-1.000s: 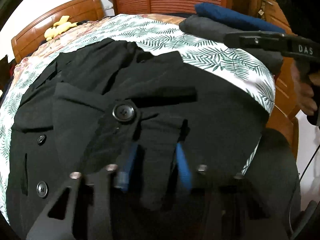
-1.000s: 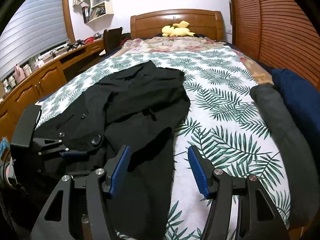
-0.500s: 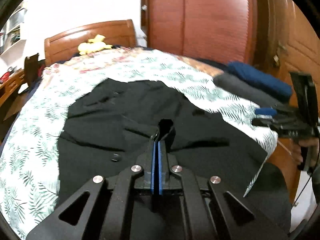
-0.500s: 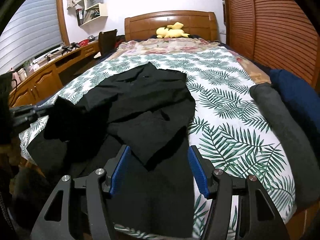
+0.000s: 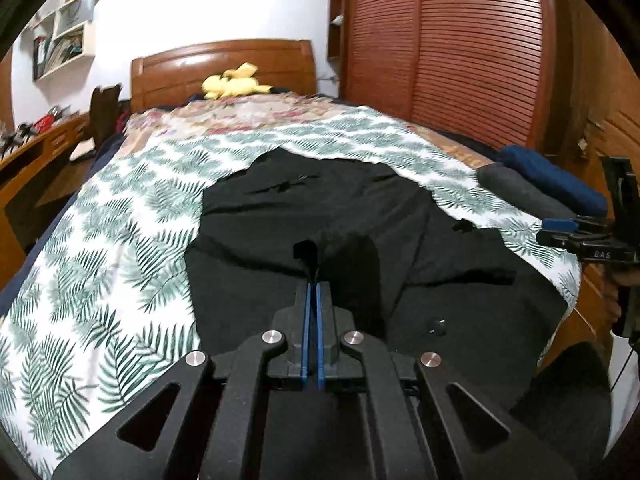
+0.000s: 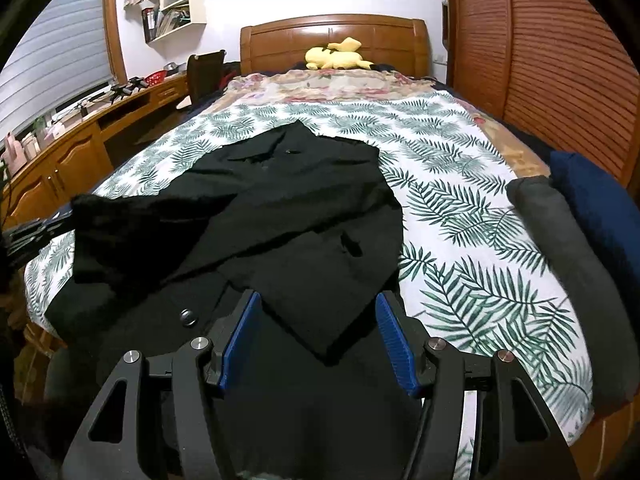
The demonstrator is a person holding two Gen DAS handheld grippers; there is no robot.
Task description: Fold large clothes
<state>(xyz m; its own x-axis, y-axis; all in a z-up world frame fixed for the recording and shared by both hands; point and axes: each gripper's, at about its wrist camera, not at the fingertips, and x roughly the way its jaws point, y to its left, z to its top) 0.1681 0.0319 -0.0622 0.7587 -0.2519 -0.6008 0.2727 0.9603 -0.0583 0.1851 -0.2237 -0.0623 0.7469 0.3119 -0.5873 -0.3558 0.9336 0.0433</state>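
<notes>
Left wrist view: left gripper (image 5: 311, 292) pinched tight on a fold of the black coat (image 5: 360, 216), which lies lengthwise toward the headboard (image 5: 224, 68). Right wrist view: right gripper (image 6: 316, 332) w/ jaws apart, nothing held, hovering over coat's near hem, so it's the free hand; lifted flap (image 6: 132, 228) hangs off the left gripper, on the coat's side away from the rolled grey cloth (image 6: 560, 240).

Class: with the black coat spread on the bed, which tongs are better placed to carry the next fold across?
Left. The left tongs are shut on the black coat, lifting a flap; the right tongs hang open.
</notes>
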